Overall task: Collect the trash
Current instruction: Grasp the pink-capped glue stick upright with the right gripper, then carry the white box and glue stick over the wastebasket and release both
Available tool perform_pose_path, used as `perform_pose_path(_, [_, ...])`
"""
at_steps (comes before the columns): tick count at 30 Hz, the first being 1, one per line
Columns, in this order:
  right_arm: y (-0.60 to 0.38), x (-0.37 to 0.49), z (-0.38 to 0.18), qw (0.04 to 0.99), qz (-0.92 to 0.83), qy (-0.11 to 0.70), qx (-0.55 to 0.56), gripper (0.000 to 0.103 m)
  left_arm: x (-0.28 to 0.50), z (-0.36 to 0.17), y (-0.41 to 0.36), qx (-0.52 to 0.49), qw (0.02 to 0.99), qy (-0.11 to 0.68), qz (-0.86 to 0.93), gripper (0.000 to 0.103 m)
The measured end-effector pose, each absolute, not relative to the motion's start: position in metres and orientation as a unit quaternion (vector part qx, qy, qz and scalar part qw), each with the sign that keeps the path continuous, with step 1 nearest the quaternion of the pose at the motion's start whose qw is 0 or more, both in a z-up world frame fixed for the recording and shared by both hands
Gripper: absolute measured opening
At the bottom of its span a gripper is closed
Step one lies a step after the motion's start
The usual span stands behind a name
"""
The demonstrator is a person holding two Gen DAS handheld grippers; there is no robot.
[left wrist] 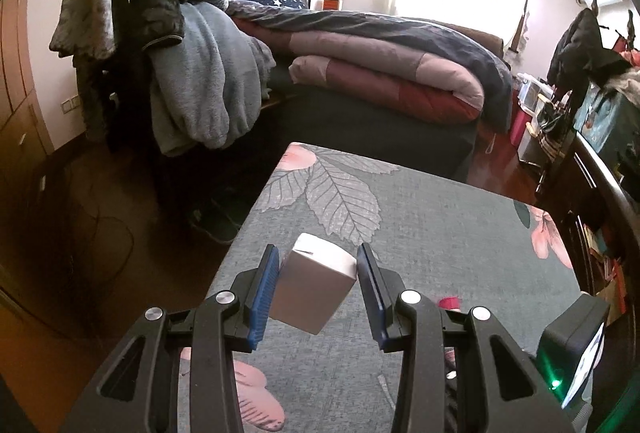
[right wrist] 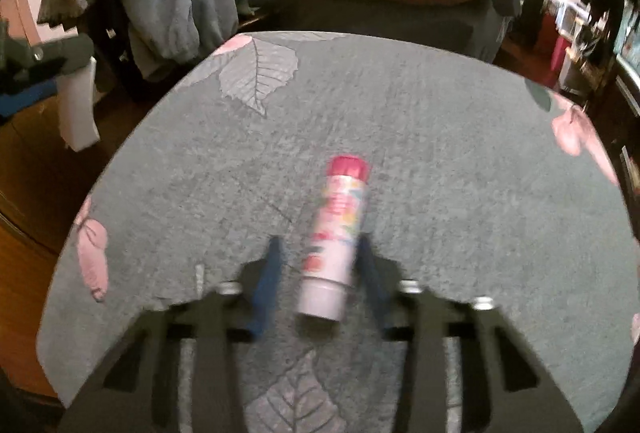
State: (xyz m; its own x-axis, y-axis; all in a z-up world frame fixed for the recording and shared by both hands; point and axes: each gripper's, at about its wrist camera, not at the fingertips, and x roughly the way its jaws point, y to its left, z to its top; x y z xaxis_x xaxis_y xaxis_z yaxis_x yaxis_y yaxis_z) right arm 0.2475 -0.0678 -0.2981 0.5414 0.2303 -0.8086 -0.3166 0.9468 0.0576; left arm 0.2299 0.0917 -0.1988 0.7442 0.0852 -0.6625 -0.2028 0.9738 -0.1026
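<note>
A white cardboard box (left wrist: 316,285) hangs tilted above the table's left part, with my left gripper (left wrist: 319,249) shut on it. In the right wrist view the box (right wrist: 78,109) and that gripper (right wrist: 36,73) show at the far left, past the table edge. A small bottle (right wrist: 338,233) with a pink cap and flowery label lies on the grey leaf-print tablecloth (right wrist: 460,153). My right gripper (right wrist: 320,245) straddles its lower half. The right pad touches it, while a gap shows at the left pad. The picture is blurred. The pink cap (left wrist: 450,301) peeks out behind my left gripper's right finger.
Beyond the table stands a bed with folded quilts (left wrist: 392,73). A chair heaped with blankets and clothes (left wrist: 168,45) is at the left. Dark wooden floor (left wrist: 100,233) lies left of the table. Cluttered shelves and furniture (left wrist: 592,121) line the right side.
</note>
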Motion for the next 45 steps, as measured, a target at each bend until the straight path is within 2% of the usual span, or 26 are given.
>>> perform_pose_path(17, [-0.154, 0.219, -0.259, 0.895, 0.146, 0.422, 0.016, 0.024, 0.206, -0.157, 0.053, -0.095, 0.945, 0.313, 0.024, 0.04])
perform_pose_path(29, [-0.242, 0.194, -0.235, 0.912, 0.11, 0.389, 0.072, 0.024, 0.207, -0.138, -0.039, -0.053, 0.951, 0.303, -0.044, 0.04])
perform_pose_path(45, [-0.38, 0.176, -0.245, 0.915, -0.003, 0.376, 0.145, 0.024, 0.232, -0.147, -0.18, -0.005, 0.933, 0.315, -0.173, 0.04])
